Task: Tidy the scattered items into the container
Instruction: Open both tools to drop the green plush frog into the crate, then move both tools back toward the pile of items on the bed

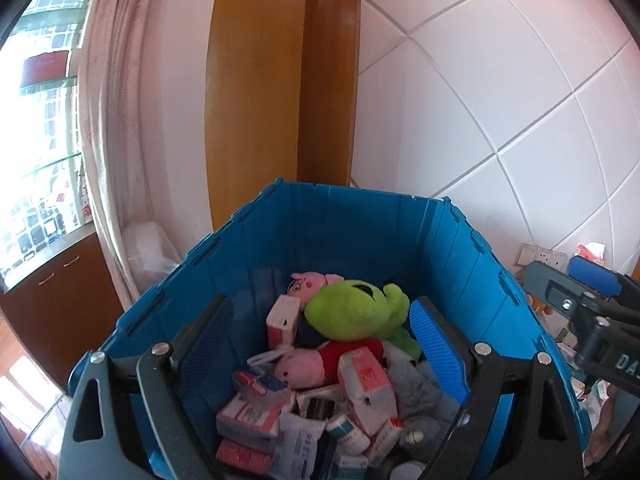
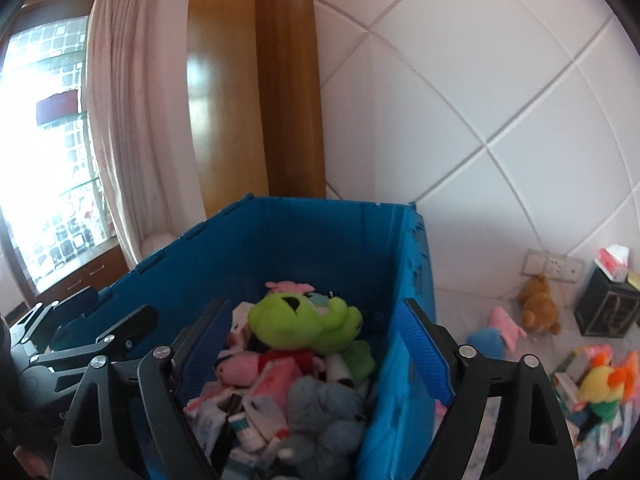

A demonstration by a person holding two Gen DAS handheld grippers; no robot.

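Note:
A blue plastic bin (image 1: 352, 224) stands open against the wall, filled with a green plush (image 1: 356, 312), a pink pig plush in red (image 1: 304, 368), a grey-blue plush (image 2: 324, 412) and several pink-and-white boxes (image 1: 366, 384). My left gripper (image 1: 320, 344) hangs over the heap, open, with nothing touching its blue pads. My right gripper (image 2: 316, 344) is open too and holds nothing; its right pad lies by the bin's right wall (image 2: 404, 280). Each gripper shows in the other's view: the right gripper (image 1: 572, 280) at the bin's right rim, the left gripper (image 2: 104, 312) at its left rim.
On the white surface right of the bin lie a brown plush bear (image 2: 538, 304), a pink-and-blue plush (image 2: 500, 332), a yellow-and-orange plush (image 2: 604, 380) among small boxes, and a dark tissue box (image 2: 608, 304). Wall sockets (image 2: 554, 266) sit behind them. A curtain (image 2: 120, 120) hangs left.

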